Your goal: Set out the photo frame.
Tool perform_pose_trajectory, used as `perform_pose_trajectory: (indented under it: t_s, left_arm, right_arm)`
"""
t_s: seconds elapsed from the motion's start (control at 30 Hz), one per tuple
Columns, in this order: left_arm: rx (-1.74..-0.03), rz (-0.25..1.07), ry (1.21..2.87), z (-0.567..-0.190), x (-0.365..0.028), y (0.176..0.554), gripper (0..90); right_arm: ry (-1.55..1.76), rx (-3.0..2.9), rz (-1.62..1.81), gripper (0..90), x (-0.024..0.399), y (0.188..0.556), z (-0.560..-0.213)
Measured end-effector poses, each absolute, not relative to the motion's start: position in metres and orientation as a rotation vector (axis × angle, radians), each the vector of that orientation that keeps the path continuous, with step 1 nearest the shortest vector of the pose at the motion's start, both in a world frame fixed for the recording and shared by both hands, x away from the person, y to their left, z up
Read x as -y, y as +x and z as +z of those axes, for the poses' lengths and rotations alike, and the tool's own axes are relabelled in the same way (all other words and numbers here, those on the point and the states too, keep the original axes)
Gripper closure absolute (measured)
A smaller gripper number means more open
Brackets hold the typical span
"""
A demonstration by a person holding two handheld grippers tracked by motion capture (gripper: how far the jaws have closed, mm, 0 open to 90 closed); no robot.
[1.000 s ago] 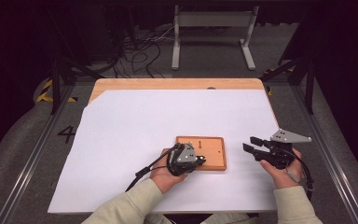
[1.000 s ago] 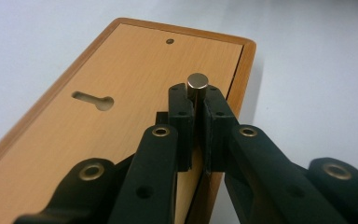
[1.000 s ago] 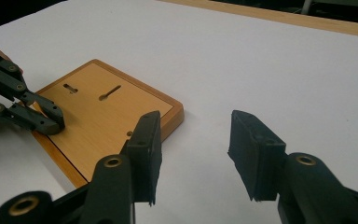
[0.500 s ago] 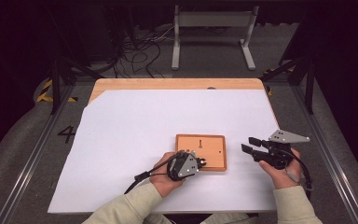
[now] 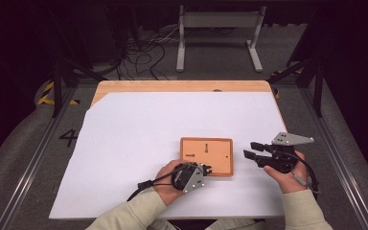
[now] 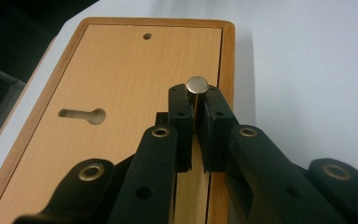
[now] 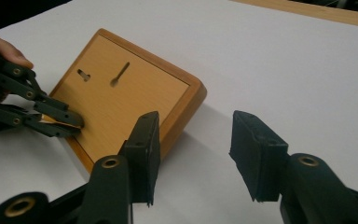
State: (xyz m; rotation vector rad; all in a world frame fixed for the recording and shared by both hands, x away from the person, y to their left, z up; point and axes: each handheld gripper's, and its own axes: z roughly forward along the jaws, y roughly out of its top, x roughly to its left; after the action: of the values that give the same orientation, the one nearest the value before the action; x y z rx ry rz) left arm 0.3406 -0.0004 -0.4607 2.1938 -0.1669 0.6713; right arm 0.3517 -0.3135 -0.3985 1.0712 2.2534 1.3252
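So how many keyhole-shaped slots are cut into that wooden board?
2 on the wooden board: a long slot running up the middle, a short slot to its left. More could be hidden under the left gripper.

wooden table (image 5: 124, 87), white sheet (image 5: 139, 143) covering most of it, wooden board (image 5: 218, 163) flat on sheet, near right of centre

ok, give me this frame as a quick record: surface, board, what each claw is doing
surface: white sheet over a wooden table
board: wooden board with two keyhole slots, flat on the sheet
left claw: shut on a small metal pin, over the board's near edge
right claw: open, nothing between the jaws, right of the board, apart from it
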Motion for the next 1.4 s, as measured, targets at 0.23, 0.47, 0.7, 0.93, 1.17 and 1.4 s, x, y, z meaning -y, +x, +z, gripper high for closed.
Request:
perform_pose_trajectory:
  t_s: [0.23,0.47,0.7,0.93,1.17,1.4]
  left_arm:
    - [0.166,0.683,2.195,-0.461,0.001,0.339,84.5]
    - [0.163,0.684,2.201,-0.461,0.0,0.338,84.5]
    - [0.149,0.678,2.196,-0.462,0.001,0.337,84.5]
    - [0.154,0.679,2.197,-0.461,0.001,0.338,84.5]
    - [0.158,0.677,2.197,-0.46,0.0,0.339,84.4]
    - [0.1,0.594,2.208,-0.458,-0.002,0.341,83.0]
  right_arm:
    - [1.159,-2.342,1.313,30.4,0.298,0.364,-0.394]
    - [1.178,-2.47,1.244,27.4,0.278,0.388,-0.401]
    - [1.235,-2.529,1.246,23.0,0.266,0.409,-0.41]
    - [1.249,-2.61,1.229,22.3,0.25,0.425,-0.423]
    - [1.256,-2.675,1.269,21.6,0.244,0.432,-0.434]
    - [1.23,-2.68,1.271,24.2,0.245,0.431,-0.43]
